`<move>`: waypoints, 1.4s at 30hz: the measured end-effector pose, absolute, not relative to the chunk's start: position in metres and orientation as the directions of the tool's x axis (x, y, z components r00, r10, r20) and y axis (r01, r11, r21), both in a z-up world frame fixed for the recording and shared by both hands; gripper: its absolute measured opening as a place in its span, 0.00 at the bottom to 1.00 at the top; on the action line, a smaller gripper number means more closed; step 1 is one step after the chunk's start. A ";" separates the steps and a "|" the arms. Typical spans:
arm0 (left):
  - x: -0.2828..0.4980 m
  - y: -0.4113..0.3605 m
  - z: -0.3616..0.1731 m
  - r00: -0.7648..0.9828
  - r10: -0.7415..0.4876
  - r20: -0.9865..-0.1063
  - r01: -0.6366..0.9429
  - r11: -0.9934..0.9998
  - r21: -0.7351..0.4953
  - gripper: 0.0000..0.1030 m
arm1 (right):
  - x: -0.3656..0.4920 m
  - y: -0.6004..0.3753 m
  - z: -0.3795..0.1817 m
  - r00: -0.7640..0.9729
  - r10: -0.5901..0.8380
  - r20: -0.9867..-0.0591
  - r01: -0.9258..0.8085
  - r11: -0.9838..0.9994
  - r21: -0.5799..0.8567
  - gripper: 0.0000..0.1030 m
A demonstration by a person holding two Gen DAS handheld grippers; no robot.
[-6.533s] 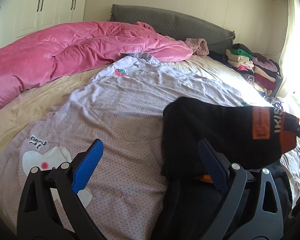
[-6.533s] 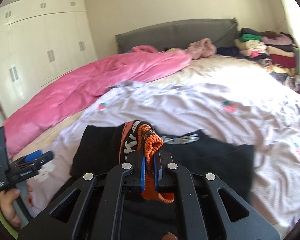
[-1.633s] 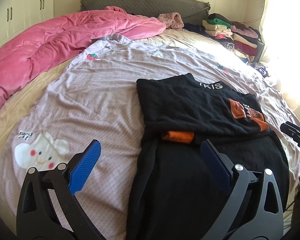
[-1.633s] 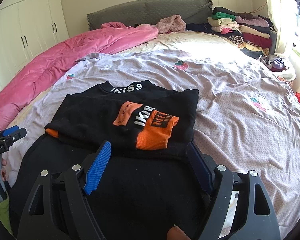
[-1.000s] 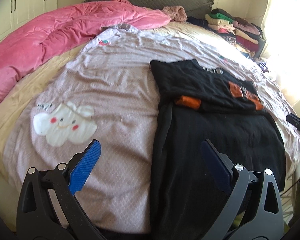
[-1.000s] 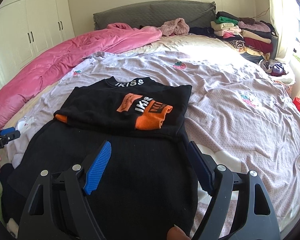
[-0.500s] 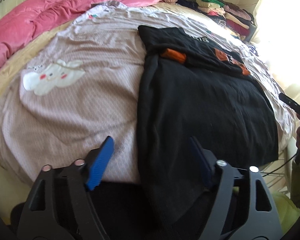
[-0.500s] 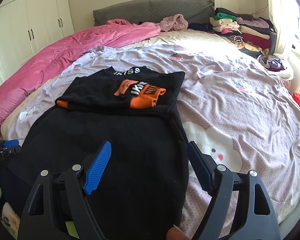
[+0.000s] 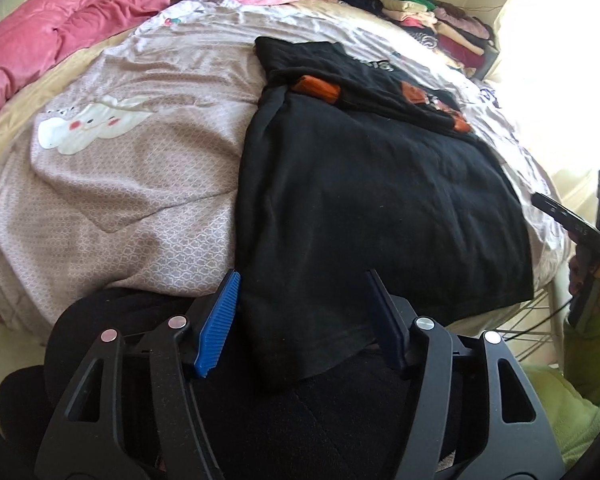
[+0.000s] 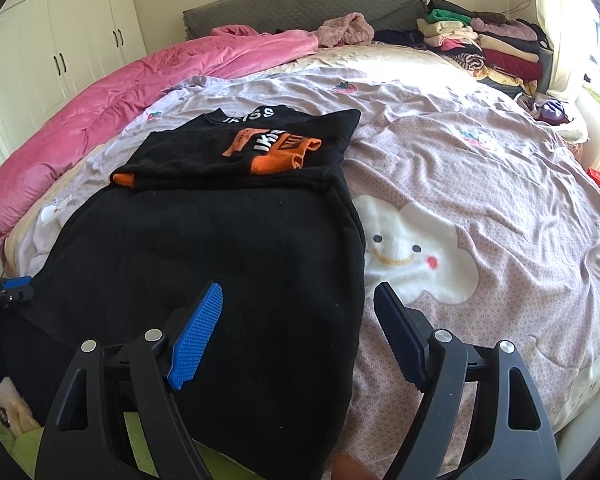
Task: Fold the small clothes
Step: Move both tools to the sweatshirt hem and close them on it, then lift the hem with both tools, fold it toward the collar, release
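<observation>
Black sweater (image 10: 236,248) spread flat on the bed's pink patterned sheet (image 10: 480,184), orange-cuffed sleeves folded across the chest, hem hanging over the near edge of the bed. Left gripper (image 9: 304,316) straddling the hem's left corner, jaws wide apart, gripping nothing. Right gripper (image 10: 298,332) over the hem's right edge, jaws equally wide, empty.
</observation>
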State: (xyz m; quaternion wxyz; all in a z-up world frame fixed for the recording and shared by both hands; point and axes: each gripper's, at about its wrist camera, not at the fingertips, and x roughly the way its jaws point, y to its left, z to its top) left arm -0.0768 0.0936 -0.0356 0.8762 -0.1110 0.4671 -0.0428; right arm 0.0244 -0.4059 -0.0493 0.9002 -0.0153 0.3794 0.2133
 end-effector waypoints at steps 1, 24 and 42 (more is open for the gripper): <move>-0.076 0.094 -0.036 0.559 -0.175 -0.810 -0.033 0.972 -0.233 0.53 | 0.023 -0.407 -0.050 0.619 0.373 -0.691 -0.397 0.908 0.134 0.75; -0.060 0.102 -0.047 0.558 -0.174 -0.811 -0.089 0.959 -0.268 0.17 | -0.017 -0.428 -0.096 0.458 0.390 -0.799 -0.441 0.880 0.177 0.52; -0.052 0.113 0.011 0.695 -0.184 -0.695 -0.053 0.951 -0.305 0.04 | 0.001 -0.440 -0.046 0.546 0.525 -0.653 -0.482 0.834 0.268 0.07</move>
